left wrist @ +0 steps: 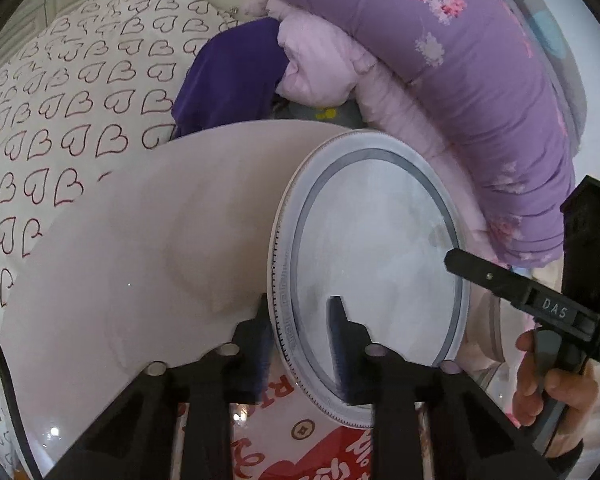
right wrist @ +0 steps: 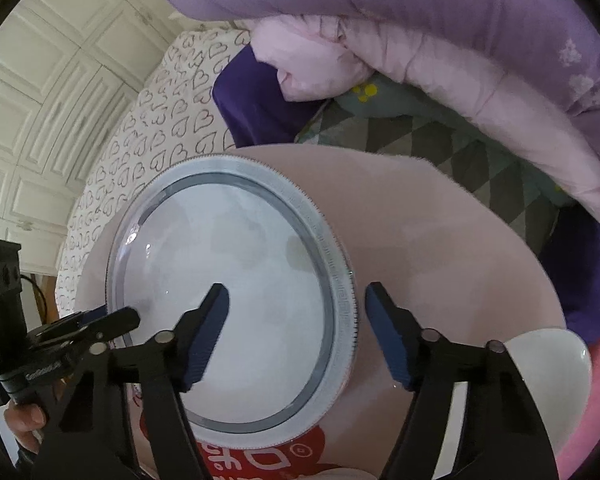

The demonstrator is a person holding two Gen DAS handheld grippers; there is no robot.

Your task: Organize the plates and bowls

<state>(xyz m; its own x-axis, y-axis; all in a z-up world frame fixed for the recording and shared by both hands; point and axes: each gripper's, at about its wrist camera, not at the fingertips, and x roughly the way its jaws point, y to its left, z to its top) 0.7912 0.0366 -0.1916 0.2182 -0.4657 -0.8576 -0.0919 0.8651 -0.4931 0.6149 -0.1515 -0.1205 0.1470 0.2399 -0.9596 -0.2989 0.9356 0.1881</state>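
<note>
Left wrist view: the left gripper [left wrist: 302, 340] points steeply down with its two black, blue-padded fingers [left wrist: 340, 344] drawn close together across the near rim of a round white plate with a grey-blue ring and a finely toothed border [left wrist: 376, 256]; one pad lies inside the rim and the other just outside it, apparently pressing on the rim. The plate lies on a large pale pink round tabletop [left wrist: 140, 248], toward its right side. Beyond the far edge of the plate, the right gripper [left wrist: 512, 284] reaches in over the plate's right rim, held by a hand [left wrist: 548, 392]. Behind the plate lie a white cloth printed with dark heart outlines [left wrist: 68, 104], a dark purple cloth [left wrist: 232, 76] and a lilac floral quilt [left wrist: 460, 60]. Right wrist view: the right gripper [right wrist: 296, 332] stands partly open, one finger over the plate's [right wrist: 228, 272] centre and the other outside its right rim, the pads clear of the rim. The left gripper [right wrist: 80, 328] meets the plate's left rim. Right of the plate, a white bowl [right wrist: 548, 360] rests at the tabletop's [right wrist: 440, 248] edge; red packaging with white lettering [right wrist: 260, 456] shows below the plate.
</note>
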